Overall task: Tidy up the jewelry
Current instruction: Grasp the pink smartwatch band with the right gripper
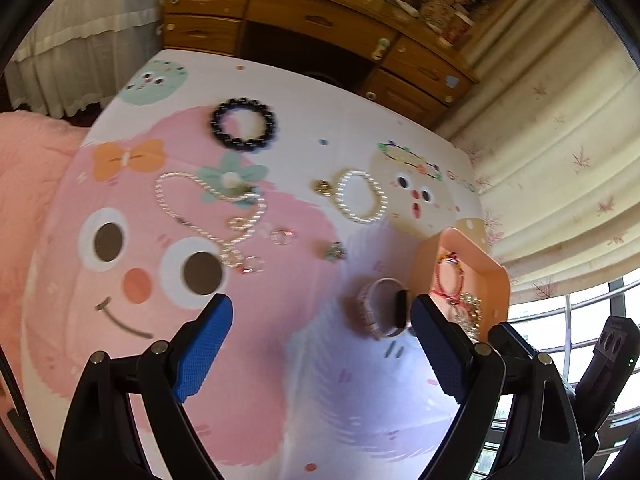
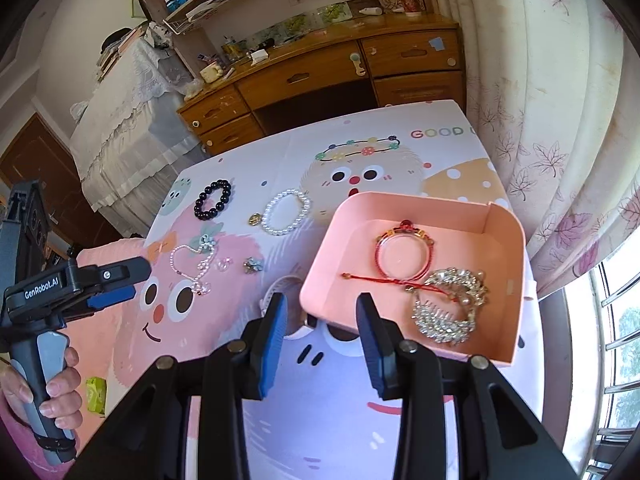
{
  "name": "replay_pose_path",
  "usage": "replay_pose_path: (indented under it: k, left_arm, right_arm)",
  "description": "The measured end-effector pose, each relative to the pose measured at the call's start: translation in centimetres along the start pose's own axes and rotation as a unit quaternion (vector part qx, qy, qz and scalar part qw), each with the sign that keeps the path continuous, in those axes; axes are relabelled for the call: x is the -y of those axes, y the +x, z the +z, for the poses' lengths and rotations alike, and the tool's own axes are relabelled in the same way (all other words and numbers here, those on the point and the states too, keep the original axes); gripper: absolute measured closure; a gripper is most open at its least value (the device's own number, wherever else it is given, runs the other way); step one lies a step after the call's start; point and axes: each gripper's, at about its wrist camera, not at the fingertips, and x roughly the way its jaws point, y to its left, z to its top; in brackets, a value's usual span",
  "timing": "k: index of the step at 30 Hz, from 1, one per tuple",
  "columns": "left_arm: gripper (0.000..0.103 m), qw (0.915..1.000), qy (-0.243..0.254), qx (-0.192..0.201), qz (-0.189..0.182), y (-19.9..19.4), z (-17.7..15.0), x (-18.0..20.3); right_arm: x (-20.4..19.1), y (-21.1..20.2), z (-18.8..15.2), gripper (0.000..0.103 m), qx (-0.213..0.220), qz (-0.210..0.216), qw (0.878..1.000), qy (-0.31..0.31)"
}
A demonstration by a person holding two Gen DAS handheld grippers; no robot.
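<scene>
Jewelry-sorting scene, wrist views. A pink box (image 2: 506, 280) stands at the right of the cartoon-printed surface (image 2: 320, 400) and already holds a red cord bracelet (image 2: 404, 254) and a rhinestone hair comb (image 2: 452, 308). Pieces not yet sorted lie loose to its left: a black bead bracelet (image 1: 244, 123) at the far side, a white pearl bracelet (image 1: 361, 197) with a small gold charm (image 1: 322, 188) beside it, a long pearl necklace (image 1: 208, 212) in a loose loop, several small rings (image 1: 282, 236) and a green-toned brooch or clip (image 1: 335, 251), too small to identify. A banded bracelet or watch (image 1: 382, 308) lies just beside the near-left corner of the box.

The left gripper (image 1: 322, 316) has its jaws spread wide with nothing between them; it hangs above the surface, the banded piece just inside its right fingertip. The right gripper (image 2: 320, 308) has its jaws partly parted and empty, straddling the near-left corner of the box without visibly touching it.

Handling, as a judgement: every piece is light. The strung beads are limp and will sag and swing; they are best pinched across one strand of the loop. Pearls are smooth and may roll from the pads. The band looks stiffer and stands partly on edge, so it is best taken across its raised rim. The rings offer little to grip and may skid on the glossy surface.
</scene>
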Motion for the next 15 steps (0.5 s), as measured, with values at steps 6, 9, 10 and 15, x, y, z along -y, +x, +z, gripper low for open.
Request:
replay_pose_path:
  k: [6, 9, 10, 15]
  left_arm:
    - [0.014, 0.999, -0.026, 0.003, 0.037, -0.7, -0.2, -4.4]
    - [0.014, 0.9982, -0.033, 0.002, 0.051, -0.9, -0.4, -6.1]
    - [0.014, 0.9979, -0.034, 0.001, 0.055, -0.9, -0.5, -6.6]
    - [0.014, 0.9968, -0.027, -0.01, 0.074, -0.1, -0.7, -8.1]
  right_arm:
    - [-2.0, 1.2, -1.0, 0.067, -0.017, 0.014, 1.0, 0.0]
    - [-3.0, 1.8, -1.5, 0.067, -0.024, 0.013, 1.0, -0.002]
    - [-3.3, 1.9, -1.7, 0.067, -0.025, 0.012, 1.0, -0.002]
    - [-3.9, 3.1, -2.7, 0.067, -0.034, -0.009, 0.999, 0.007]
